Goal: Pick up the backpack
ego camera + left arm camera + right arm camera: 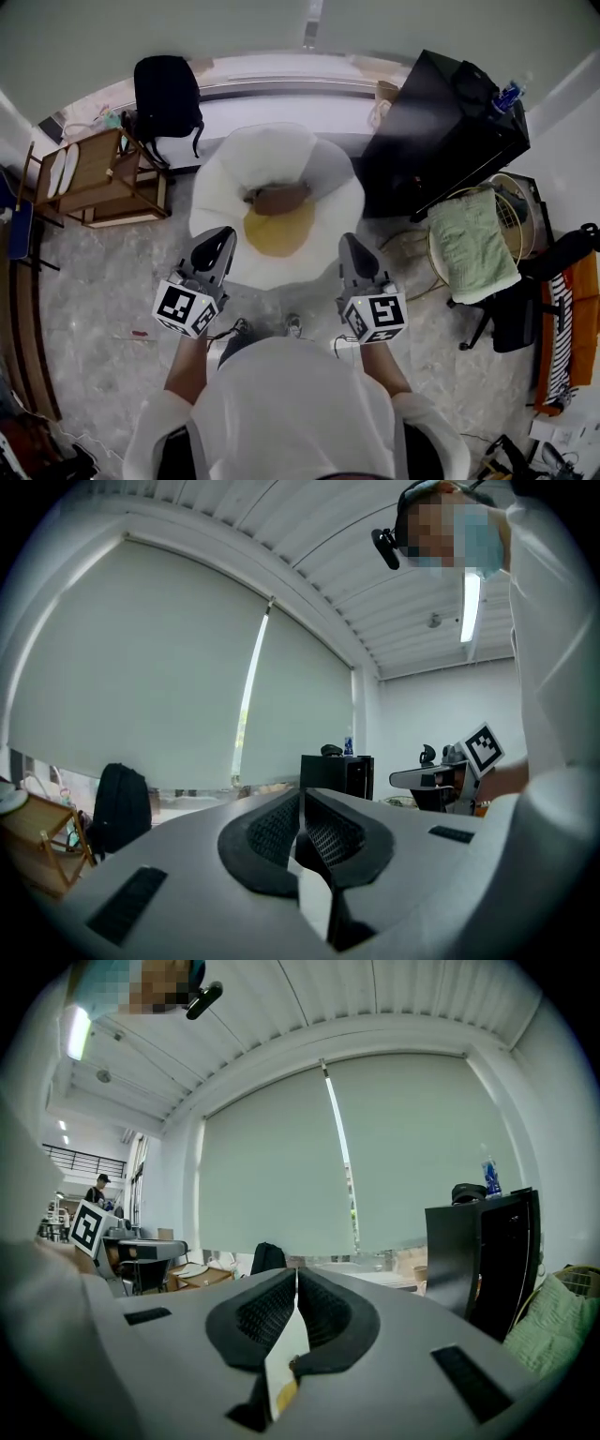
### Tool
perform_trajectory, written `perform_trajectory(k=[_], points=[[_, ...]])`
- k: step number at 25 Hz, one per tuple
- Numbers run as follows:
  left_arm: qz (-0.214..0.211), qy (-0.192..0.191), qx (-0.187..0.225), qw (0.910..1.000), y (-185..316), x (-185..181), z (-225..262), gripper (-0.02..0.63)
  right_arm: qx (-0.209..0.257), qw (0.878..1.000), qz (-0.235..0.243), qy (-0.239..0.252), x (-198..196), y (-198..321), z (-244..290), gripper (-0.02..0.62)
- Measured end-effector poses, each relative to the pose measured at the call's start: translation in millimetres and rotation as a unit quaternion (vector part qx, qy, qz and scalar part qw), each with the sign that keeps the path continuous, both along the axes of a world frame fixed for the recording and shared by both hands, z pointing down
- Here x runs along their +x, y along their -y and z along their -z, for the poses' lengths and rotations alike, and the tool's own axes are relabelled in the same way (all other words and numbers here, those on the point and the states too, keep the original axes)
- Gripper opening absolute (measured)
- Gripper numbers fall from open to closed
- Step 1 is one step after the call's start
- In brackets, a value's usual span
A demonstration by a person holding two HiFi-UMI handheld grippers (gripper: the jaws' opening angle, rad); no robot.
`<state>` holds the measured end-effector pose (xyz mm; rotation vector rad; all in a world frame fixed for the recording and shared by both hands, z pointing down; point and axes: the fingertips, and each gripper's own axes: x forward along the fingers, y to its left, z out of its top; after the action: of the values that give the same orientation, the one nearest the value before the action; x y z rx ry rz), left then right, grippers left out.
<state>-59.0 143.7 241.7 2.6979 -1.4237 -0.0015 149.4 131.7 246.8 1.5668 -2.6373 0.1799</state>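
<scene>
The black backpack (167, 97) stands upright against the window ledge at the far left, away from both grippers. It shows at the left of the left gripper view as a backpack (120, 806) and small behind the jaws in the right gripper view as a backpack (268, 1258). My left gripper (217, 239) and right gripper (352, 246) are held side by side in front of the person, pointing roughly level toward the window. The left gripper (302, 797) has its jaws shut with nothing between them. The right gripper (296, 1279) is likewise shut and empty.
A large fried-egg-shaped floor cushion (225, 187) lies between me and the window, with a brown object (279, 199) on it. A wooden rack (103, 178) stands left, a black cabinet (441, 131) right, and a basket holding green cloth (473, 246) beside it.
</scene>
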Motion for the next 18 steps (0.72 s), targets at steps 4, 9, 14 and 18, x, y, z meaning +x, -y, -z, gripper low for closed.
perform_trajectory(k=[4, 9, 14, 18], points=[[0.034, 0.000, -0.009, 0.9994, 4.6, 5.5, -6.9, 0.043, -0.008, 0.999, 0.031, 0.000, 4.4, 18.1, -5.3, 0.031], [0.046, -0.001, -0.021, 0.9987, 15.4, 6.4, -16.6, 0.043, -0.014, 0.999, 0.046, 0.007, -0.4, 36.2, -15.3, 0.029], [0.025, -0.005, -0.019, 0.9995, 45.6, -1.7, -20.4, 0.043, -0.012, 0.999, 0.033, 0.011, -14.8, 64.1, -17.5, 0.030], [0.007, -0.012, -0.021, 0.9997, 77.8, -16.3, -21.5, 0.043, -0.010, 1.000, 0.022, 0.009, -34.6, 85.2, -12.9, 0.031]])
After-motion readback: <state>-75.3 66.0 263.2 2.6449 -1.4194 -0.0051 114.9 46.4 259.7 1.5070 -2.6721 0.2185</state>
